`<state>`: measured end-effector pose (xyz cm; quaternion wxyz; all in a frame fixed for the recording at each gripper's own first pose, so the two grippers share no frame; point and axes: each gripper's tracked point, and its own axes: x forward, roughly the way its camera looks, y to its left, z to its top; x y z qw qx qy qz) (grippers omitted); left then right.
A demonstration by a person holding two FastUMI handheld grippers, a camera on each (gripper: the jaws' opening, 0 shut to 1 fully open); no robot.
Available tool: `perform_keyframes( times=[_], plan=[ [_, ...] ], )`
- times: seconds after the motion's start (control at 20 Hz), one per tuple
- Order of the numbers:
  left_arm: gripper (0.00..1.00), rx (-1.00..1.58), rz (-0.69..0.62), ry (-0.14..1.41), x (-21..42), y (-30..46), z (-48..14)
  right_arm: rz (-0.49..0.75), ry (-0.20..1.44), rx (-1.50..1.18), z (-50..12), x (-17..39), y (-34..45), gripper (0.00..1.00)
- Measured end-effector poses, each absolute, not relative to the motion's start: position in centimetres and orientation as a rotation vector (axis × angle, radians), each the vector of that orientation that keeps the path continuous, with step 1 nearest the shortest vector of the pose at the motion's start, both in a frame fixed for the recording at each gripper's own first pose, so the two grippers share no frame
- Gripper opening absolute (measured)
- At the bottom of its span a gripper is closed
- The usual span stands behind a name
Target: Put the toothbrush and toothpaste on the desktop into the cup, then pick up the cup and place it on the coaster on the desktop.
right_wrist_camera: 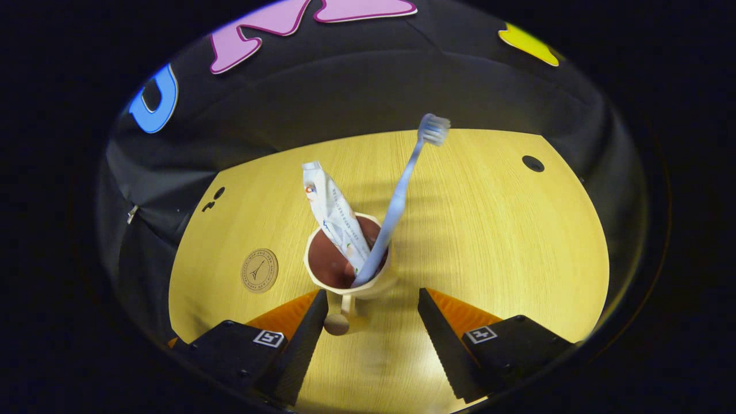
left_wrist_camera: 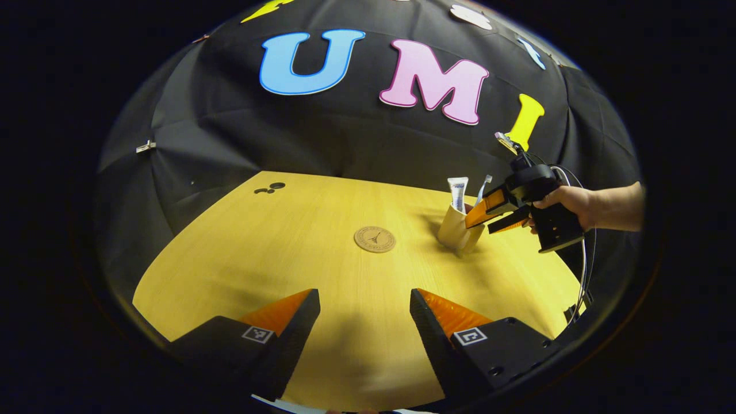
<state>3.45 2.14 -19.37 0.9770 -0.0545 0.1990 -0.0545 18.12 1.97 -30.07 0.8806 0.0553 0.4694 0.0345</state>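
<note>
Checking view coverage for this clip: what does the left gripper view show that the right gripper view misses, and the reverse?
Left gripper view: the person's hand holding the right gripper at the beige cup. Right gripper view: the cup's dark inside and handle between its open fingers. Both: the white toothpaste tube and pale blue toothbrush standing in the cup, the round cork coaster and yellow wooden desktop.

left gripper view far across desktop (left_wrist_camera: 322,253); right gripper view close above cup (right_wrist_camera: 348,270).

A yellow wood-grain bench (left_wrist_camera: 322,259) with a rounded edge stands before a black cloth wall (left_wrist_camera: 230,132). Small dark round spots (left_wrist_camera: 270,187) sit near its far edge, another dark spot (right_wrist_camera: 533,163) lies apart.
</note>
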Motion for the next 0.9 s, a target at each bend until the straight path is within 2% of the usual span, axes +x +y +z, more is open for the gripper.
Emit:
perform_keyframes(
  times=[0.3, 0.55, 0.65, 0.75, 0.8, 0.85, 0.9],
  plan=[
    [0.98, -0.098, -0.098, 0.450, 2.5, 4.1, -21.0, 0.086, 1.141, -0.033, -32.8, 17.7, 2.2, 0.96],
    [0.98, -0.084, -0.150, 0.491, 1.0, 3.0, -22.4, 0.038, 1.212, 0.065, -34.0, 17.8, 3.2, 0.93],
    [0.98, -0.090, -0.171, 0.511, 0.7, 2.2, -23.0, 0.024, 1.232, 0.088, -34.4, 17.7, 3.2, 0.87],
    [0.98, -0.105, -0.193, 0.530, 0.3, 1.3, -23.6, 0.017, 1.239, 0.097, -34.6, 17.8, 3.2, 0.69],
    [0.98, -0.114, -0.203, 0.535, 0.4, 0.9, -23.6, 0.014, 1.243, 0.097, -34.3, 17.6, 3.2, 0.69],
    [0.98, -0.123, -0.213, 0.540, 0.4, 0.4, -23.6, 0.005, 1.247, 0.091, -34.5, 17.6, 3.1, 0.78],
    [0.98, -0.129, -0.219, 0.545, 0.3, 0.2, -23.6, -0.001, 1.249, 0.089, -34.4, 17.6, 3.0, 0.69]
  ],
)
